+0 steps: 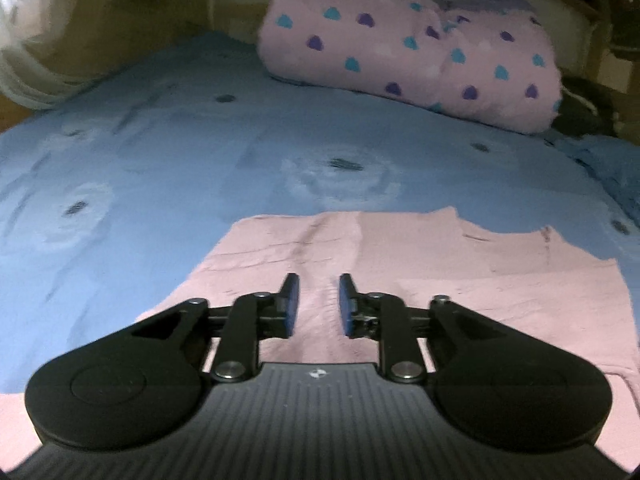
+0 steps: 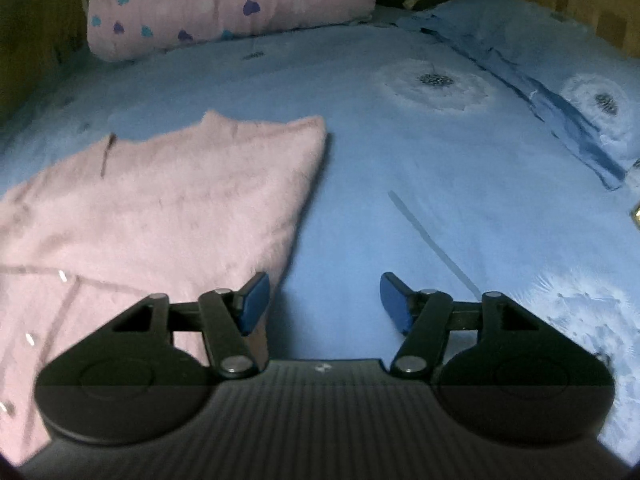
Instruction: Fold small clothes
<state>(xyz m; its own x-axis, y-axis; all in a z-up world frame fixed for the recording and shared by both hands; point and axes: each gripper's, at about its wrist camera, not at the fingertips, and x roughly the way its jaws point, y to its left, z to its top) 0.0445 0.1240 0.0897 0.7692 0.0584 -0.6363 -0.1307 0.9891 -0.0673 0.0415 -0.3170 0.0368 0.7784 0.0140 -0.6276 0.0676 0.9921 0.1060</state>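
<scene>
Over the pink garment (image 1: 360, 264) on the bed (image 1: 160, 160), the left gripper (image 1: 319, 304) is slightly parted, empty; the right gripper (image 2: 325, 304) is spread wide at its right edge.

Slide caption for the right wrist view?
Open right claw over blue bedsheet, beside partly folded pink sweater.

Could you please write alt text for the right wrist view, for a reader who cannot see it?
The right gripper hovers with open, empty jaws over a blue flowered bedsheet, just right of a pink fuzzy garment lying flat. A pink heart-print bundle lies at the far end of the bed.
</scene>
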